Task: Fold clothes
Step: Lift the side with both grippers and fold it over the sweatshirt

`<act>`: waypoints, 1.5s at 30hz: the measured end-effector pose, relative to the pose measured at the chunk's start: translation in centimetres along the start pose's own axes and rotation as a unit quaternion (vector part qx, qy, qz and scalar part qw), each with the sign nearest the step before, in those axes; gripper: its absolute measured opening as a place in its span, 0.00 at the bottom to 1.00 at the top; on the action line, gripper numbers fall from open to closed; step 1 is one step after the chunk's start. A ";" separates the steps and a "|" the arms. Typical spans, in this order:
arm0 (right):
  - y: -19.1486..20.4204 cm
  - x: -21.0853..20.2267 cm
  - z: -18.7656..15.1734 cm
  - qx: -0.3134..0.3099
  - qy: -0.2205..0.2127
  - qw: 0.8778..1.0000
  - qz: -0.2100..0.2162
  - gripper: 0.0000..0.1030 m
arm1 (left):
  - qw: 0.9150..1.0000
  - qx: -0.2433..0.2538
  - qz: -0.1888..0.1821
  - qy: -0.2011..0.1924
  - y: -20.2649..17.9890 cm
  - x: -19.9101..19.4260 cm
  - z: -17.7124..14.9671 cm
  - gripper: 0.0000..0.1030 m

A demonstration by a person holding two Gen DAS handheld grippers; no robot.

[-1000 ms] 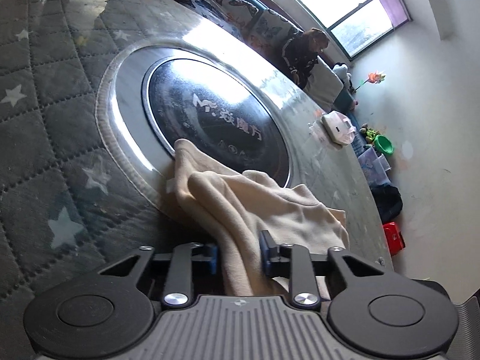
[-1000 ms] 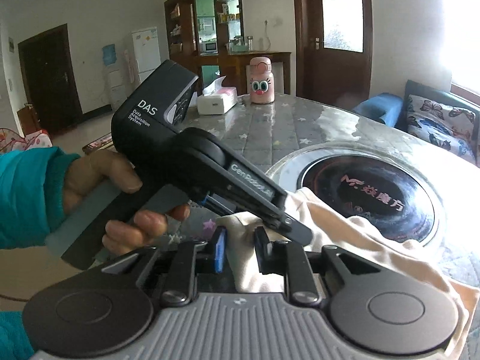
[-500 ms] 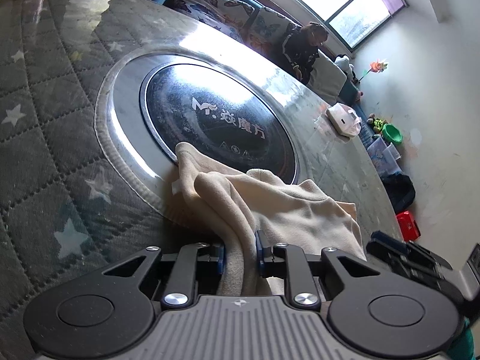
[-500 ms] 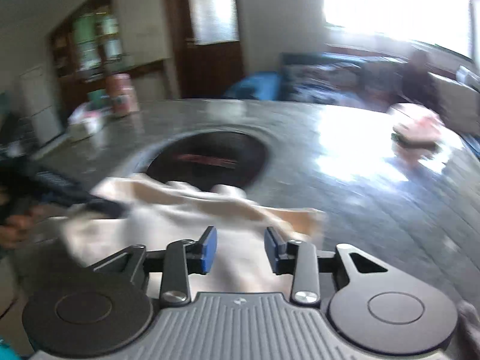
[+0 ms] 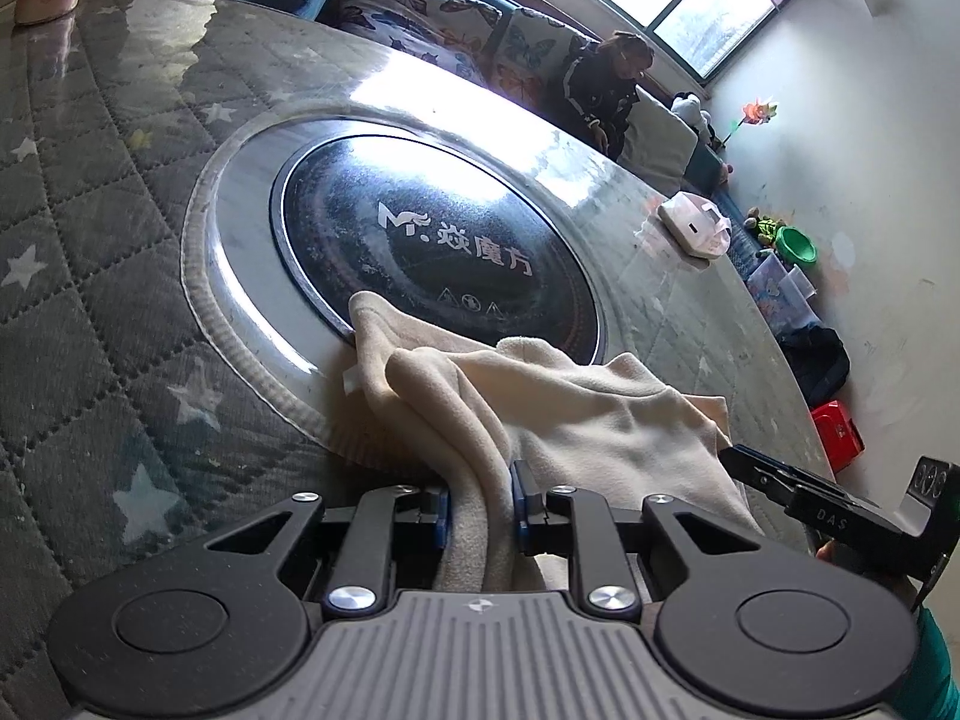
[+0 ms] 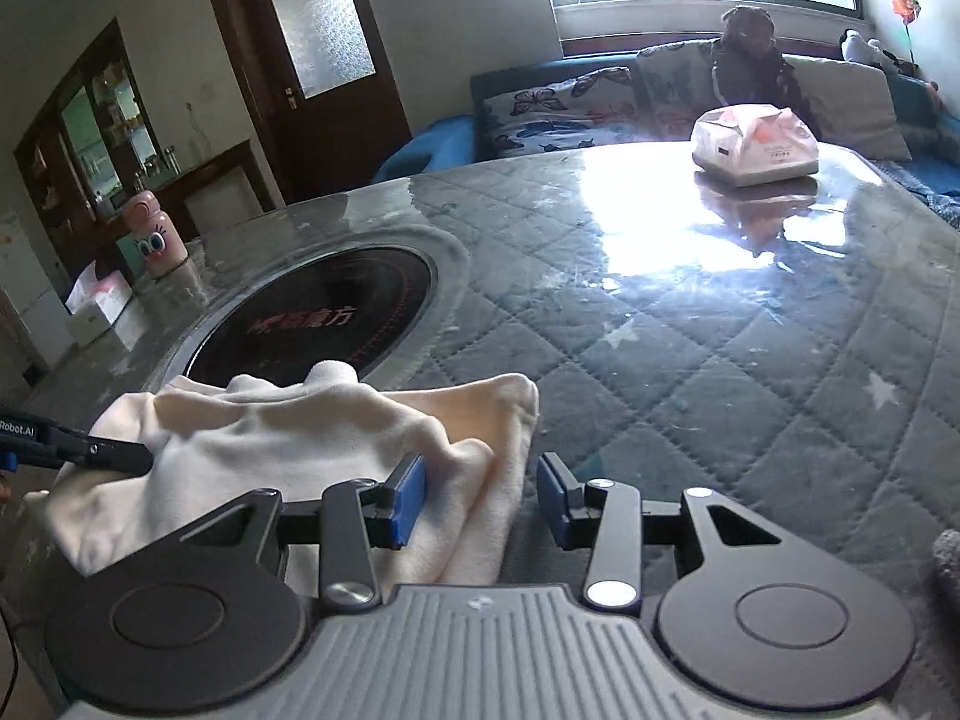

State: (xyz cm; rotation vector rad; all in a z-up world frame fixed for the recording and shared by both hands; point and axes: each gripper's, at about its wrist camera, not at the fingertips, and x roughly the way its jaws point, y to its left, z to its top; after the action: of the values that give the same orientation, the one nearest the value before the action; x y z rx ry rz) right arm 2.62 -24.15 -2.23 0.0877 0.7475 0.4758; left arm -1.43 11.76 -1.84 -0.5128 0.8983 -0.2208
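The cloth (image 5: 576,414) lies bunched at the near edge of the tabletop (image 5: 78,276), its far corner reaching onto the dark round hob (image 5: 432,252) at the middle. The left gripper (image 5: 480,501) is clamped on a gathered ridge of cloth at the near left. The right gripper (image 6: 480,495) has its fingers (image 6: 408,498) apart, with the cloth's right edge lying between them but not yet pinched. The cloth's long axis seems to run between the two grippers, so the right one is nearer the free end; closing there would likely let both lift and spread it.
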 end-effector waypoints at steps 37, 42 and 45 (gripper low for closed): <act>-8.1 -7.0 4.4 -0.025 -0.108 0.976 -0.189 0.09 | 0.979 0.189 -0.073 0.029 -19.5 11.8 4.5 0.15; -10.7 -5.8 4.1 -0.008 -0.089 0.973 -0.215 0.09 | 0.977 0.201 -0.056 0.050 -19.6 13.9 3.7 0.15; -11.3 -5.2 4.0 -0.003 -0.075 0.973 -0.216 0.09 | 0.977 0.197 -0.051 0.058 -19.0 14.1 3.5 0.16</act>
State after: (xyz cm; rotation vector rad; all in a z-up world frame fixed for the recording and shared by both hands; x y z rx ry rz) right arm 6.38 -36.20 1.21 -0.0450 0.5940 0.0546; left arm 10.52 -8.90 -0.02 -0.1783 0.9128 -0.5157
